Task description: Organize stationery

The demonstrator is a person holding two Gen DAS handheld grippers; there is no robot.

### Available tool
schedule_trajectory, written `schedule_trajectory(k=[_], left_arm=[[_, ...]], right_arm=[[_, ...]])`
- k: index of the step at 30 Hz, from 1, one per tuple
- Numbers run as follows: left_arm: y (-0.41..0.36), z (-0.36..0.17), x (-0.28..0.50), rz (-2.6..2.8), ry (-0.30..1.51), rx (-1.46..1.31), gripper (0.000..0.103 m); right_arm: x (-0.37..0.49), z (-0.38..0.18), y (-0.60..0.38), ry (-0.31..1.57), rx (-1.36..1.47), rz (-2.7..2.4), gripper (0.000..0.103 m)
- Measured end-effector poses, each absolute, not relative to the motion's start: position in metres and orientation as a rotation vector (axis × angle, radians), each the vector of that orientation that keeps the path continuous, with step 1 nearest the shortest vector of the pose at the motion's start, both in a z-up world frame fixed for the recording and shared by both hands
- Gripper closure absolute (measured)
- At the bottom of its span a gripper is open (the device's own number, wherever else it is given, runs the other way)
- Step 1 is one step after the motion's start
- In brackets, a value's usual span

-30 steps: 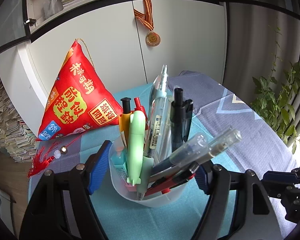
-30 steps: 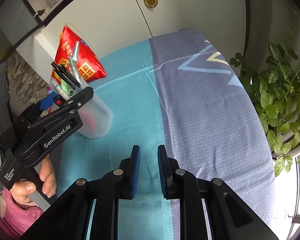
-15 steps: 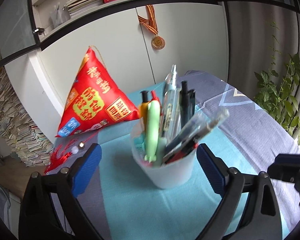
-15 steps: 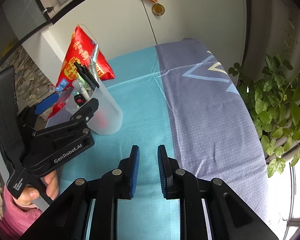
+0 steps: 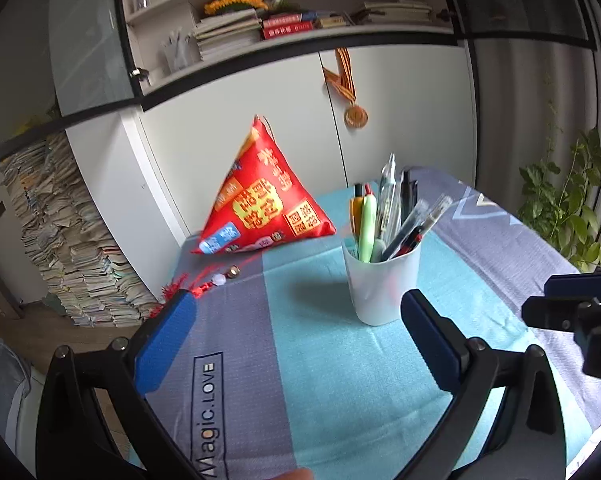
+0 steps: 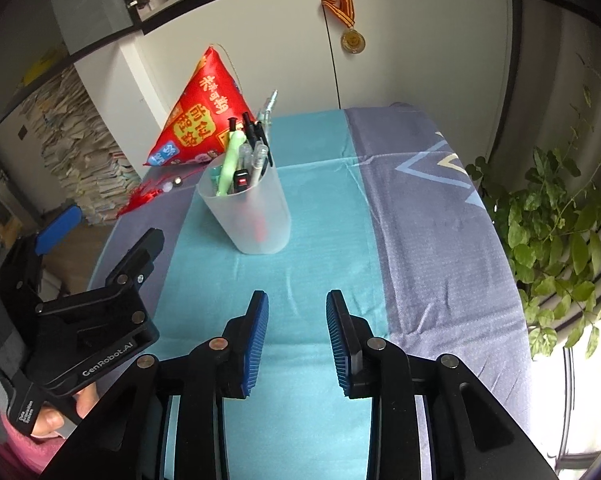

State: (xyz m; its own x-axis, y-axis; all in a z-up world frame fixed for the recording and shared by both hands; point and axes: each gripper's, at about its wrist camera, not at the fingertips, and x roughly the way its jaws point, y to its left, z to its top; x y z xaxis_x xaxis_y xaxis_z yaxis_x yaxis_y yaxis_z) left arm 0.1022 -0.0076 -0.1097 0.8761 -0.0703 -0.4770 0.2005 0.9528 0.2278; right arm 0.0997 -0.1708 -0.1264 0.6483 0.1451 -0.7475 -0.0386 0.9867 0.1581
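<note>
A translucent white pen cup (image 5: 380,284) stands upright on the teal stripe of the table cloth (image 5: 324,376), filled with several pens (image 5: 386,216). My left gripper (image 5: 296,336) has its jaws opening wide, short of the cup, with nothing between its blue pads (image 5: 166,340). In the right wrist view the cup (image 6: 260,216) stands ahead and slightly left of my right gripper (image 6: 296,336). Its jaws are opening over bare cloth and hold nothing. The left gripper (image 6: 114,226) is at the left, held by a hand (image 6: 48,424).
A red pyramid-shaped cushion (image 5: 260,204) with a red tassel (image 5: 180,288) sits behind the cup on the left. White cabinet doors (image 5: 236,128) with a hanging medal (image 5: 355,115) stand behind the table. A leafy plant (image 6: 560,232) is off the right edge, and stacked books (image 5: 60,248) off the left.
The left gripper let go of the pen cup, spread its jaws wide and pulled back from it. The right gripper also drew back and its jaws parted.
</note>
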Motion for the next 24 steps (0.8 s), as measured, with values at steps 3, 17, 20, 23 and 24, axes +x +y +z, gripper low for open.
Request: schedule_trajectory(k=[3,17,20,23,24], left_arm=[[-0.002,-0.099,0.086,-0.157,0.463,0.255,0.001],[0.015,-0.033,0.011,-0.169,0.294,0.142,0.001],[0.017,-0.019,0.000,-0.178,0.264,0.122,0.001],[0.023,-0.001,-0.015,-0.179,0.206,0.100,0.001],[0.025,0.006,-0.020,-0.177,0.185,0.090,0.001]], right_arm=[[0.087,-0.115,-0.165,0.830,0.107,0.094,0.073],[0.012,-0.028,-0.158,0.538,0.069,0.005,0.061],[-0.003,-0.009,-0.152,0.479,0.045,0.006,0.061],[-0.015,0.011,-0.145,0.419,0.031,0.004,0.060],[-0.019,0.017,-0.143,0.402,0.029,0.003,0.060]])
